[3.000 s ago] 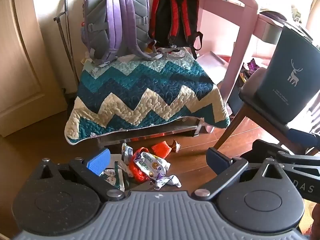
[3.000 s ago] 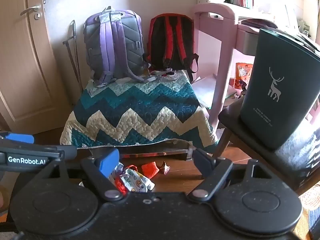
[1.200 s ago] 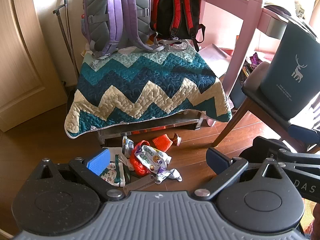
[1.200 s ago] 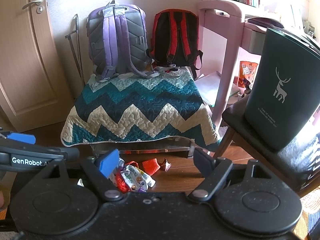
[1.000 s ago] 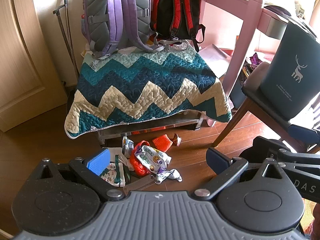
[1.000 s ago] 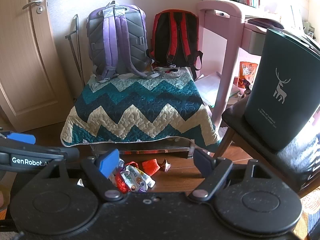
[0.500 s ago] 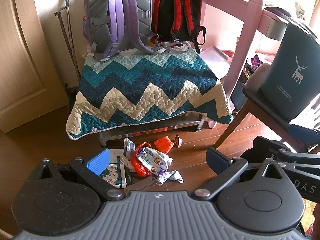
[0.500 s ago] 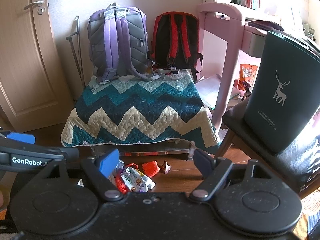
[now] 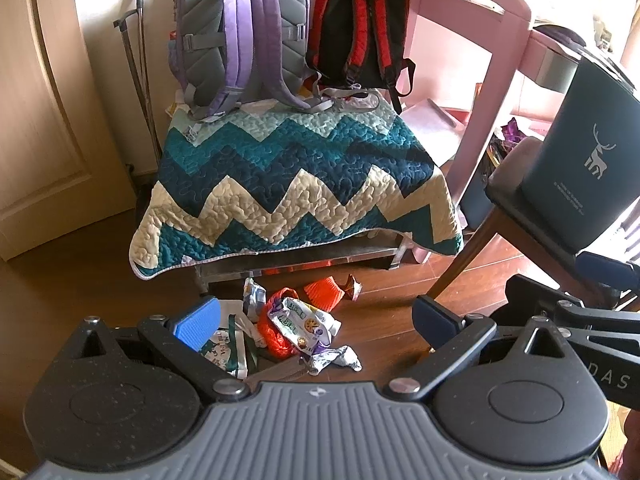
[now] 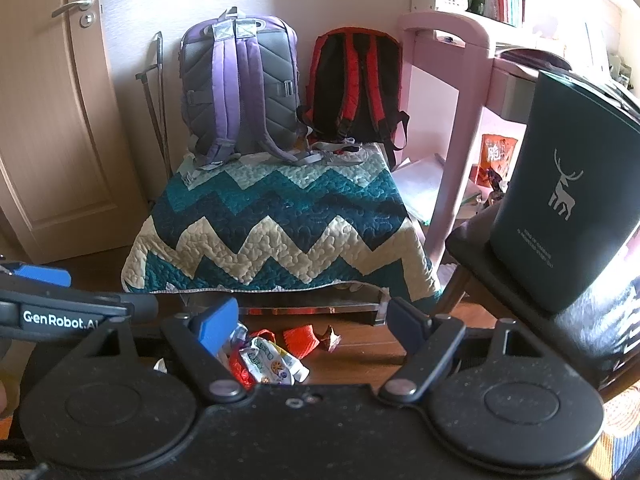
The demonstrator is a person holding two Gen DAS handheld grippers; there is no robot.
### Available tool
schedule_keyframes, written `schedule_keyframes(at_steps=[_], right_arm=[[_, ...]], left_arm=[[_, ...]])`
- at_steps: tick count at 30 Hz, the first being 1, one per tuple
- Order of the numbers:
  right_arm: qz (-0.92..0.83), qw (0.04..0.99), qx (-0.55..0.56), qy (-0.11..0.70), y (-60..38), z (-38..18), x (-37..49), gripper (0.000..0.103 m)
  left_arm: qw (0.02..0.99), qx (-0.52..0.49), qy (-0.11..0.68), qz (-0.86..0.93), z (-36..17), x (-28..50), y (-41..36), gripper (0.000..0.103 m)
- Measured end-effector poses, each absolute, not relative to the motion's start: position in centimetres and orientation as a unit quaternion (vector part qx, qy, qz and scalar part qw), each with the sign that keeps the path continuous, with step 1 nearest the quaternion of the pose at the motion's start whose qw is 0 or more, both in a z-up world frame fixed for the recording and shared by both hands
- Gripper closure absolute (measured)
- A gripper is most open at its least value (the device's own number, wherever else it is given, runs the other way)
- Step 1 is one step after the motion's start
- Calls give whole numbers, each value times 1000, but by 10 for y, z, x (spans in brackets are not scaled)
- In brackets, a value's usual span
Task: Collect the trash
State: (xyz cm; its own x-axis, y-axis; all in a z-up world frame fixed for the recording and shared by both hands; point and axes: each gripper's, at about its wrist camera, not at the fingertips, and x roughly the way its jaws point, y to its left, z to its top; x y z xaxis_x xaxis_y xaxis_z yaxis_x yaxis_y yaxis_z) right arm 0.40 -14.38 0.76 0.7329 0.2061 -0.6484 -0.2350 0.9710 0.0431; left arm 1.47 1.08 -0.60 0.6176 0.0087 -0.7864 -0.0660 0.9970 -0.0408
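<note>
A zigzag quilt (image 9: 296, 184) in teal, navy and cream drapes over 1 low bench in front of me. 2 backpacks stand upright on its far end against the wall: 1 purple and grey backpack (image 9: 240, 32), and 1 black and red backpack (image 9: 360, 36) to its right. 1 dark teal bin (image 10: 560, 216) with a deer emblem sits on 1 chair (image 9: 516, 208) at my right. On the wooden floor (image 9: 384, 320) just in front of the bench lies the trash pile (image 9: 296, 324), roughly 6 crumpled wrappers, some touching. My left tool (image 9: 316, 316) is spread wide and empty above the pile. My right tool (image 10: 312, 320) is also wide and empty.
</note>
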Motion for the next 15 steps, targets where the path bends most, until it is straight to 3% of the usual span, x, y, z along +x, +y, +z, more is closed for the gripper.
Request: schedule_keyframes(at_steps=[15], right_arm=[[140,927,-19,348,-145,-29,69,21]], left_arm=[[905,-63,419,44,-41,67,62,0]])
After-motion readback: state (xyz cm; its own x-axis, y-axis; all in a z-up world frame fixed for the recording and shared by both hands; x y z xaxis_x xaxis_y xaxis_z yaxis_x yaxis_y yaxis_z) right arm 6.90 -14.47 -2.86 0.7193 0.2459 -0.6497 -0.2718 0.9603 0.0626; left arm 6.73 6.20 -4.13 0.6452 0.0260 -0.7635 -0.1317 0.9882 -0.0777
